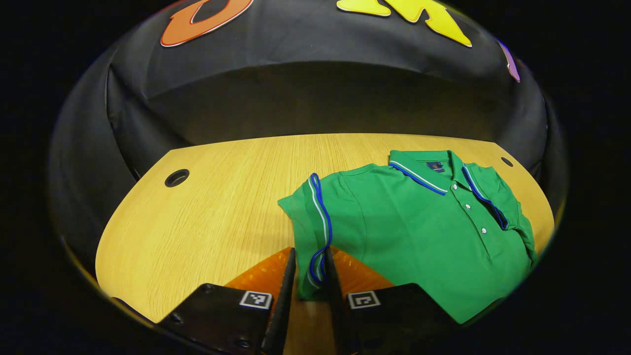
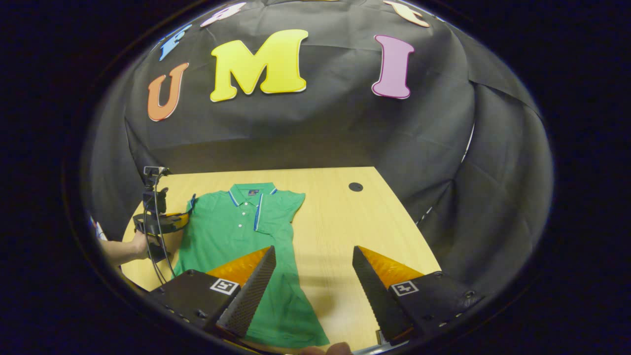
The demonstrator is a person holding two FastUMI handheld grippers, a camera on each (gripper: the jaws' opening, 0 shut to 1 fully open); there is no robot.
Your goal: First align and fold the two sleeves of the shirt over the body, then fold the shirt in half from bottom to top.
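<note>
A green polo shirt (image 1: 419, 227) with blue and white trim lies face up on the wooden table (image 1: 207, 212), collar toward the far wall. In the left gripper view my left gripper (image 1: 310, 256) is shut on the trimmed cuff of the near sleeve (image 1: 318, 222), which is lifted toward the camera. The other sleeve (image 1: 498, 207) lies folded over the chest. In the right gripper view the shirt (image 2: 231, 236) sits at the left, and my right gripper (image 2: 313, 254) stands open above the table beside the shirt's lower half, holding nothing. A hand (image 2: 133, 246) holds the left gripper (image 2: 183, 217) at the shirt's left shoulder.
Round cable holes sit in the table's far corners (image 1: 176, 177) (image 1: 507, 161) (image 2: 355, 187). Black cloth walls close in the table at the back and on both sides. Bare wood (image 2: 345, 222) stretches to the right of the shirt.
</note>
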